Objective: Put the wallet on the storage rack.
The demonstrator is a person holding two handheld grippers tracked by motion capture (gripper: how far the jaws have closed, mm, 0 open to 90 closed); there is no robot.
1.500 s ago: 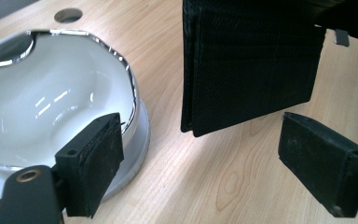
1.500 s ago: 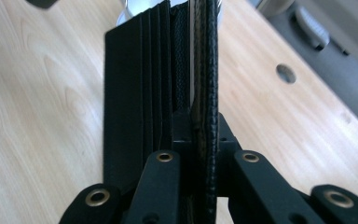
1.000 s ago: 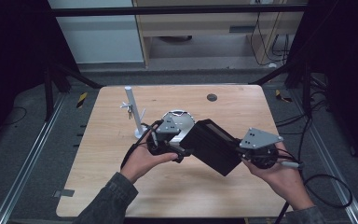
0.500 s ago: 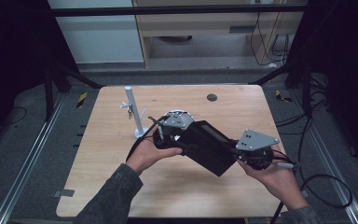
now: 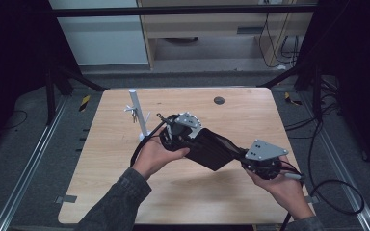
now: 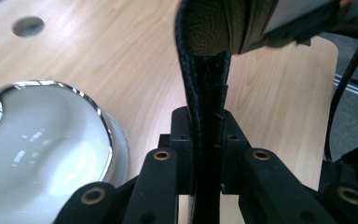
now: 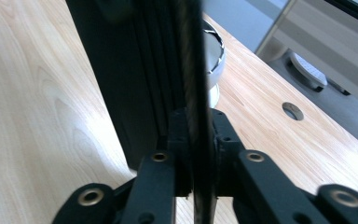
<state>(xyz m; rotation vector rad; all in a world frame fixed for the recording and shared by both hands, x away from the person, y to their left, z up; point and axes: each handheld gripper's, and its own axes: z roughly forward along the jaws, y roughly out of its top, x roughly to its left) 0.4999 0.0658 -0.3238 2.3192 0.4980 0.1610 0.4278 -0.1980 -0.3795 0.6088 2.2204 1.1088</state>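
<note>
High view overlooks the table (image 5: 125,192); both gripper views close, sharing it.

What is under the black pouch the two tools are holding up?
Under the black pouch lies bare wooden table; a white bowl sits beside the left tool. The table directly beneath is covered from above.

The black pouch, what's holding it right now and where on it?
Both: the left hand-held gripper clamps one thin edge of the black pouch; the right hand-held gripper clamps the opposite edge.
</note>
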